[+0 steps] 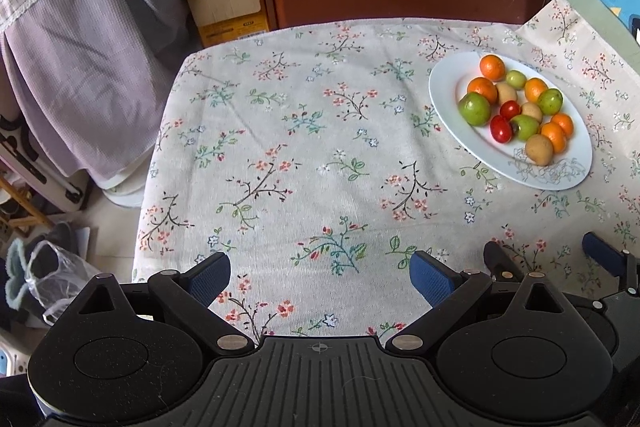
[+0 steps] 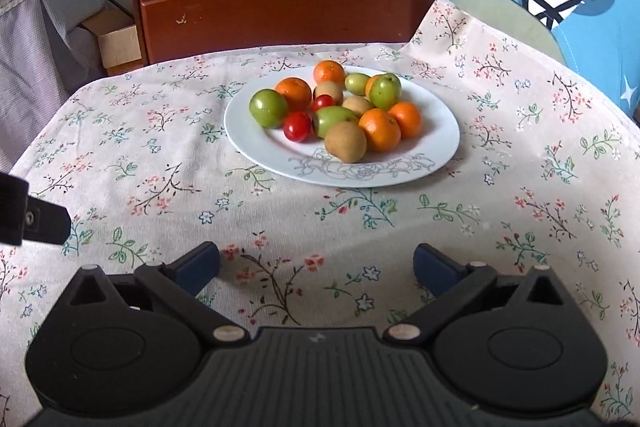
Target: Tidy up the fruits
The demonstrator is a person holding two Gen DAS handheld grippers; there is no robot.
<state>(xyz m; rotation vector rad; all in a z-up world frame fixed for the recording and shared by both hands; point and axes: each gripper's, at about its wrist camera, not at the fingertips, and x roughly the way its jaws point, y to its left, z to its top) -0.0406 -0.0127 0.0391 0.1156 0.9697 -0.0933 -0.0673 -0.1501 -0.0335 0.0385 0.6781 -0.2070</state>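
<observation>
A white plate point(image 2: 436, 131) of mixed fruits sits on the table point(image 2: 400, 227), dead ahead at twelve o'clock of the right gripper point(image 2: 316, 265) and out toward two o'clock of the left gripper point(image 1: 320, 277). Both grippers hover over bare cloth with jaws wide and nothing between them.

The fruits are all small and roundish, so they should be light and apt to roll once nudged. The oranges point(image 2: 379, 129) look firm with a dimpled skin that ought to grip well. The green fruits point(image 2: 269, 107) are glossy and probably slippery. The cherry tomatoes point(image 2: 297, 126) are the delicate ones (thin skin, likely to split under a hard squeeze). The brown fruit point(image 2: 345, 141) nearest the right gripper is matt and looks firm. Each is best taken across its widest middle, closing gently.

Few have a real long axis. The brown fruit is slightly egg-shaped, its length running roughly from seven to one o'clock in the right wrist view. The green fruit point(image 2: 334, 120) behind it lies lengthwise about nine to three. Stems are too small to read, and the pile touches throughout, so lifting one may shift its neighbours.
</observation>
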